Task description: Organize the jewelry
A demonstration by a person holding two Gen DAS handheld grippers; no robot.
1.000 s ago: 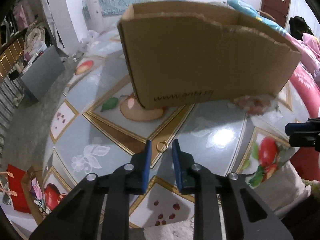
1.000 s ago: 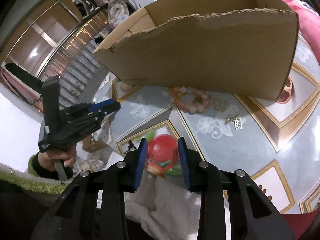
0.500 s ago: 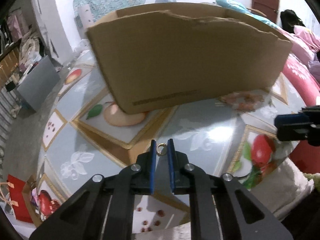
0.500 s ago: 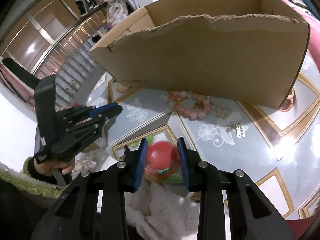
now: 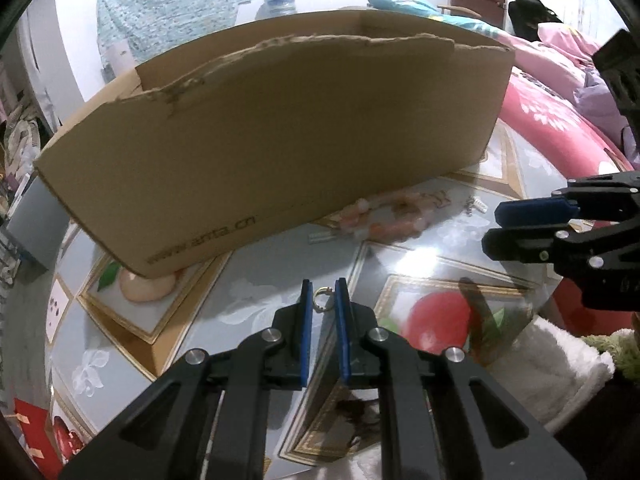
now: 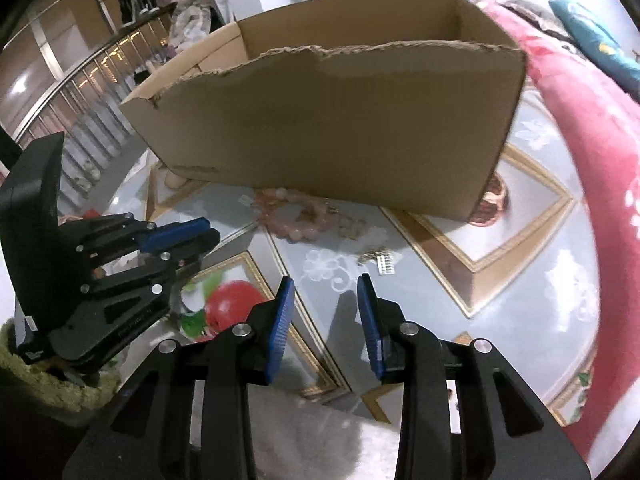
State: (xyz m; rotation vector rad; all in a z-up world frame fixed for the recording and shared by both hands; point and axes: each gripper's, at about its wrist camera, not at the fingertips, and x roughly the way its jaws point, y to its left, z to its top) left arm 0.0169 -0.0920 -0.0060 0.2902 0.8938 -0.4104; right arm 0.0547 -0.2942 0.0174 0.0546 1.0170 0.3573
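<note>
A small gold ring [image 5: 321,305] sits pinched between the blue pads of my left gripper [image 5: 322,286], just above the fruit-patterned table [image 5: 256,296]. The same gripper shows at the left of the right wrist view [image 6: 208,230]. A tall cardboard box [image 5: 300,140] with a torn front rim stands right behind it. A pink bead bracelet [image 6: 298,216] and a small silver clasp piece [image 6: 382,264] lie at the box's foot. My right gripper [image 6: 326,284] hovers above the table near them, its jaws opening with nothing between them.
A white fluffy cloth [image 5: 552,360] hangs over the table's near edge. Pink bedding [image 6: 600,140] runs along the right side. A grey bin [image 5: 36,232] and a red bag [image 5: 32,432] stand on the floor to the left. A hand holds the left gripper's grip.
My left gripper's jaws closed on the gold ring, then carried it to the right along the box front. The right gripper swung right, nearer the bracelet, and its jaws widened slightly.
</note>
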